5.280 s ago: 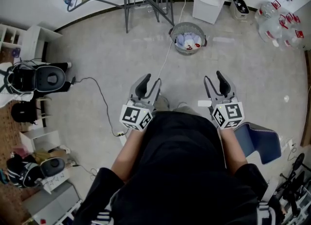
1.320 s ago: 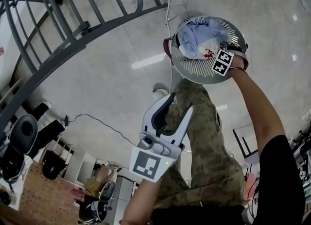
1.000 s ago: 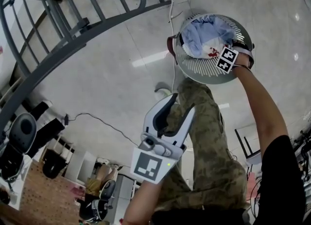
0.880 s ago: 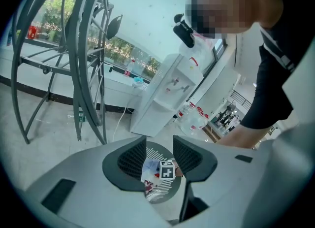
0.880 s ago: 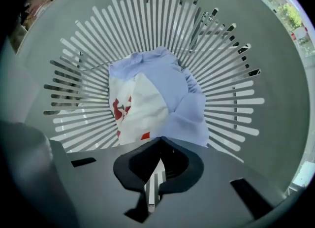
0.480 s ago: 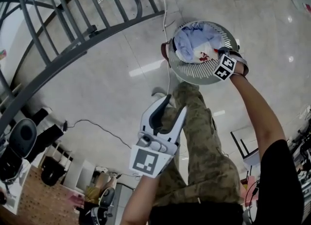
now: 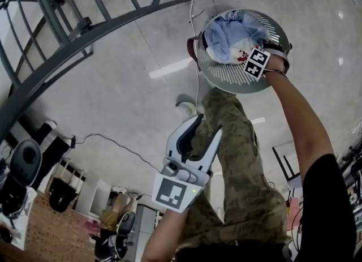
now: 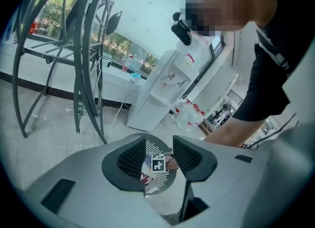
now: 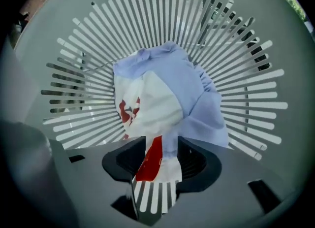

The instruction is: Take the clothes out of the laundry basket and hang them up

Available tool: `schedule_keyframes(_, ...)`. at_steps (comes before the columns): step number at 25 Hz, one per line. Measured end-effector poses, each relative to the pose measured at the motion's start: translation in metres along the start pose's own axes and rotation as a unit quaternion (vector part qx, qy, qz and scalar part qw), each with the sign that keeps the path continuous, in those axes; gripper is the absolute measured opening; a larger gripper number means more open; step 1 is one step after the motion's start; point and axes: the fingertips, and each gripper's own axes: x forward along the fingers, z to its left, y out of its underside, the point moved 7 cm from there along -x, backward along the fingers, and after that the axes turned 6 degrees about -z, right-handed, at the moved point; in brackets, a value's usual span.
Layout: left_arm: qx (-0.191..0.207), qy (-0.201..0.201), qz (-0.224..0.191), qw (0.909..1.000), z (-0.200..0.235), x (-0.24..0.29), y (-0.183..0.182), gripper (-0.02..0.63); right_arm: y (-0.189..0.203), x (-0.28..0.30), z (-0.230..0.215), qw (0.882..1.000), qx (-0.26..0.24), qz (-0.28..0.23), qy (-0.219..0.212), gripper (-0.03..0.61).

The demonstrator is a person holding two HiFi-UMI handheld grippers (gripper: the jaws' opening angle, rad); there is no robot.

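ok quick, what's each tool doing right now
left tool: open, empty
right tool: open, jaws just opened, white and red garment between them, not pinched

Black short-sleeved top (image 7: 331, 198); camouflage trousers (image 7: 237, 159); pale shoe (image 7: 186, 108). Left gripper (image 7: 208, 126): light grey shell, dark ribbed jaw pads, black-and-white marker cube (image 7: 172, 193), small green light beside it.

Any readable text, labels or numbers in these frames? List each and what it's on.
No text can be read.
White garment: red print, no legible letters.
Near marker cube and far marker cube: black-and-white square patterns only, no characters.
Bottles beside the dispenser: red marks, too small to read.
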Motion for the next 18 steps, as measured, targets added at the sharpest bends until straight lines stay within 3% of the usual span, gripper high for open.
schedule_keyframes(4, 0.000, -0.013, -0.003, 0.9999, 0.010, 0.004, 0.001, 0.153, 0.009, 0.013, -0.002, 0.999, -0.026, 0.032, 0.000, 0.185)
schedule_keyframes(6, 0.004, -0.015, -0.006, 0.9999, 0.014, 0.007, -0.001, 0.153, 0.007, 0.008, -0.011, 0.999, -0.030, 0.019, 0.024, 0.053)
schedule_keyframes(9, 0.007, -0.015, -0.010, 0.9998, 0.013, 0.010, -0.005, 0.153, 0.003, -0.008, -0.024, 0.998, -0.020, -0.017, 0.048, 0.018)
schedule_keyframes(13, 0.006, -0.014, -0.019, 0.9997, 0.001, 0.007, -0.017, 0.153, 0.002, -0.047, -0.031, 0.992, 0.075, -0.099, 0.031, 0.015)
schedule_keyframes(16, 0.012, -0.012, -0.018, 0.9997, -0.014, 0.000, -0.031, 0.153, 0.008, -0.088, -0.032, 0.972, 0.175, -0.155, 0.009, 0.014)
schedule_keyframes(18, 0.019, -0.011, -0.013, 0.9997, -0.026, -0.007, -0.040, 0.153, 0.014, -0.118, -0.028, 0.962, 0.205, -0.182, 0.004, 0.014)
